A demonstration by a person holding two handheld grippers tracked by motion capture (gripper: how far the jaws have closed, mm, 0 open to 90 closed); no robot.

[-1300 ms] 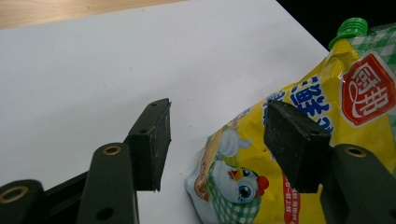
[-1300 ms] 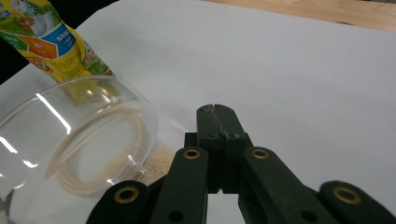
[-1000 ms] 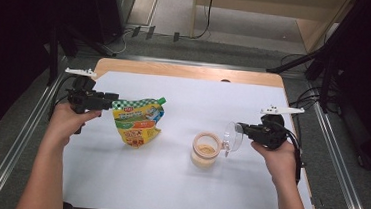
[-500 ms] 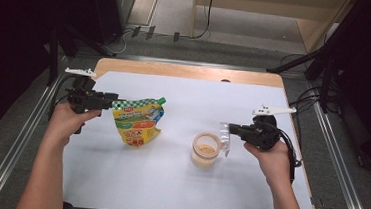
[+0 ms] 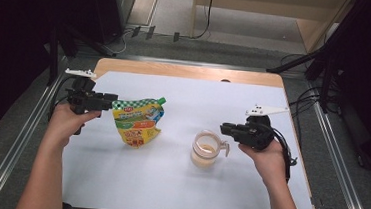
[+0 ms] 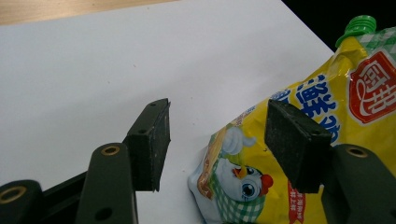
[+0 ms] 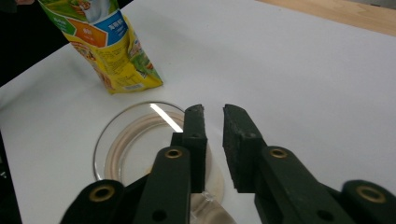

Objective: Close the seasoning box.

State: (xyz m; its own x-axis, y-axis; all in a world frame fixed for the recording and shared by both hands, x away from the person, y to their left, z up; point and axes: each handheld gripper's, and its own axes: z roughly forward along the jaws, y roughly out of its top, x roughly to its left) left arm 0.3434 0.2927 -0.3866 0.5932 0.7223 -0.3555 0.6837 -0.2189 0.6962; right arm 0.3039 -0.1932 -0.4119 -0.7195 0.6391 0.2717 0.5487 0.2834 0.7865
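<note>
A yellow spouted pouch [image 5: 137,123] with a green cap stands left of centre on the white sheet. My left gripper [image 5: 112,102] is level at its upper left corner. In the left gripper view that corner of the pouch [image 6: 327,116] pokes between the jaws of my left gripper [image 6: 217,112], which stand wide apart, one pad well clear of it. A glass mug [image 5: 205,148] holds a pale brownish layer. My right gripper [image 5: 223,128] hovers just above its handle [image 5: 225,148]. Its jaws have just been opening; my right gripper [image 7: 212,109] shows a narrow gap with nothing in it, over the mug [image 7: 135,144].
The white sheet [image 5: 177,184] covers a wooden table, whose bare strip runs along the far edge [image 5: 186,72]. Metal rails flank both sides. Cables trail from each gripper. Bare sheet lies between the pouch and the mug and along the near edge.
My right gripper has shifted left toward the mug and its jaws have parted slightly. The left gripper, pouch and mug have stayed put.
</note>
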